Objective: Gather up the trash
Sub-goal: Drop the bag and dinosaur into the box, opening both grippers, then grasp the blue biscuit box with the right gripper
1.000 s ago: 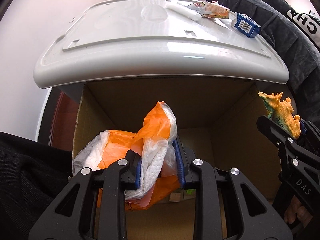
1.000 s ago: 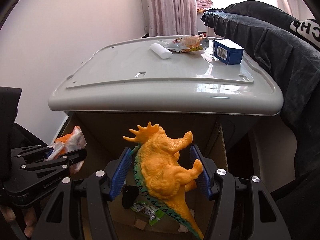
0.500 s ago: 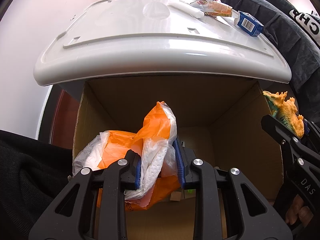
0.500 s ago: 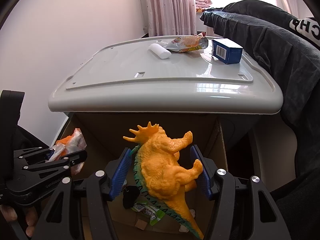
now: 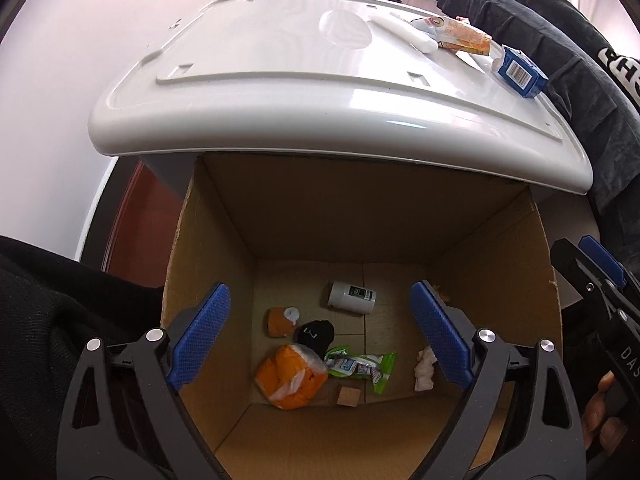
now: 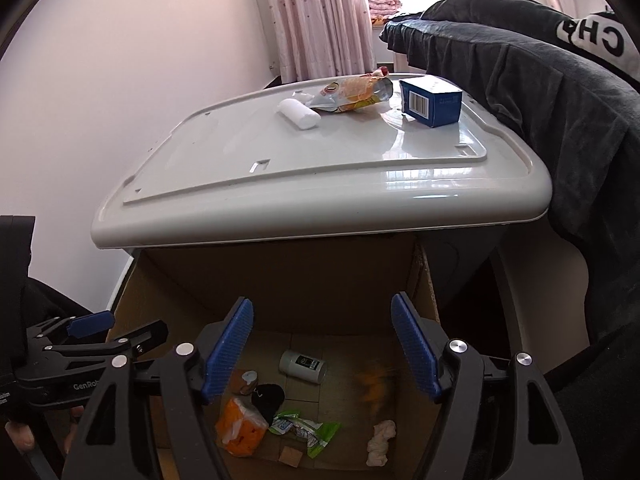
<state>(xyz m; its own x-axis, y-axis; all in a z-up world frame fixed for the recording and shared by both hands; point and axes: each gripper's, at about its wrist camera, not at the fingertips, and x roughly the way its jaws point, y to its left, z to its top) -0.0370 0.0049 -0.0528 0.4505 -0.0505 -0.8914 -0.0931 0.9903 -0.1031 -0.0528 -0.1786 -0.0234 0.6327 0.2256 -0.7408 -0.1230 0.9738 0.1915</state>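
My left gripper [image 5: 320, 336] hangs over an open cardboard box [image 5: 320, 216], its jaws opening wide with nothing between them. The orange and white plastic bag [image 5: 290, 376] lies on the box floor below. My right gripper [image 6: 322, 348] is over the same box [image 6: 300, 280], jaws opening and empty. A blurred orange toy dinosaur [image 6: 376, 384] is dropping inside the box. The bag [image 6: 240, 426] also shows in the right wrist view. Each gripper shows at the edge of the other's view: the right gripper [image 5: 588, 260] and the left gripper [image 6: 132, 326].
In the box lie a white canister [image 5: 352, 298], a green wrapper [image 5: 360, 364], a black lump [image 5: 314, 334] and a white tissue [image 5: 424, 366]. The white lid [image 6: 320, 168] behind carries a white roll [image 6: 298, 114], a snack pouch [image 6: 356, 90] and a blue carton [image 6: 430, 100]. Dark cloth [image 6: 540, 100] hangs at the right.
Both grippers let go. The orange bag left the left jaws and lies on the box floor. The dinosaur left the right jaws and is falling into the box.
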